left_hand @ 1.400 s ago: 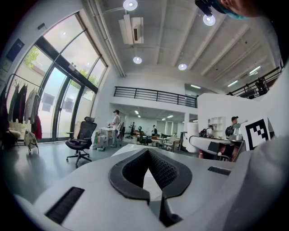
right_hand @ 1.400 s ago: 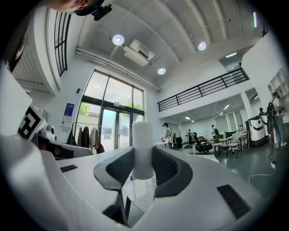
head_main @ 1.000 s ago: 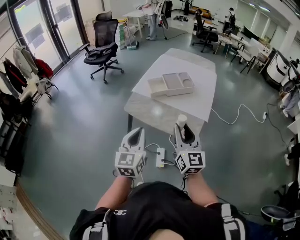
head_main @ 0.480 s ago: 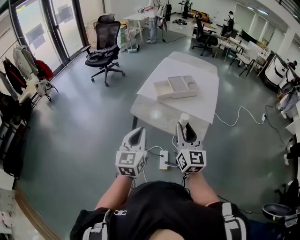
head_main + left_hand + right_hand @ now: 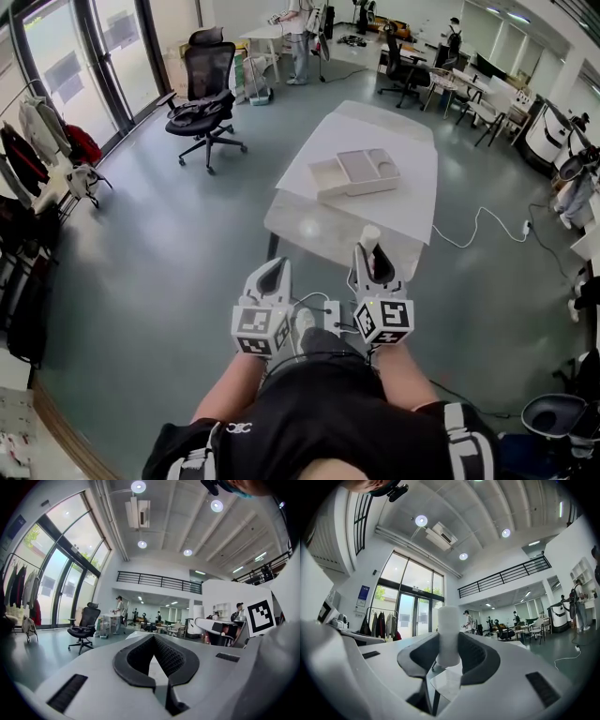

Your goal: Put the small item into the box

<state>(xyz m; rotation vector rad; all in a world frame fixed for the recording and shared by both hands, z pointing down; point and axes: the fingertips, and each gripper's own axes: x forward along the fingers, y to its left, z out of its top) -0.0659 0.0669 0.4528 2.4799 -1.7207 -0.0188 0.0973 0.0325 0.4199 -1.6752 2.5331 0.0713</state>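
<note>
I am holding both grippers out level in front of me, side by side, short of the table. The right gripper is clamping a white cylinder between its jaws. The cylinder is standing upright, with its top poking above the jaw tips. The left gripper is carrying nothing, and its jaws are meeting at the tips. The box, a pale one with compartments, is lying on the white sheet on the table's far half, well apart from the cylinder. A power strip is lying on the floor between the grippers. A black chair is standing off to the left.
</note>
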